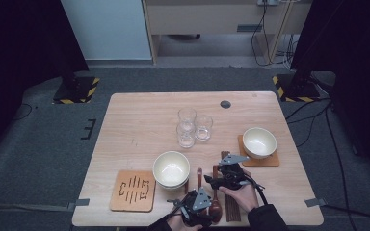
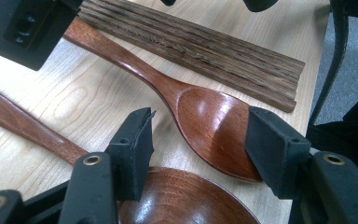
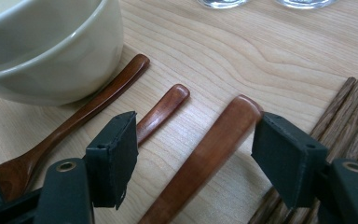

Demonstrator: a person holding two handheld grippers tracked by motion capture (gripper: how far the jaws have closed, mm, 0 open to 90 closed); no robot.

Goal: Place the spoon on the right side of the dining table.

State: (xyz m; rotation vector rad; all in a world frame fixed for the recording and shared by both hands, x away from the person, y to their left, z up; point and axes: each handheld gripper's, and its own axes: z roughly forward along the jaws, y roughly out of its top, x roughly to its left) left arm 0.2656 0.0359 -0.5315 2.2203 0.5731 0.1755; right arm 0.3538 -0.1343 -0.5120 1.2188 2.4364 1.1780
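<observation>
My two grippers work on the wooden spoon [image 2: 200, 112] lying just beside the chopsticks [image 2: 200, 46]. My left gripper [image 2: 198, 140] stands part open astride its bowl; my right gripper [image 3: 193, 154] straddles its handle near the tip, pads apart from the wood. The spoon looks light, stiff and glossy, likely slippery; I judge the narrow handle the safer hold. Its neck is cut off, and whether the left pads touch I cannot tell.
</observation>
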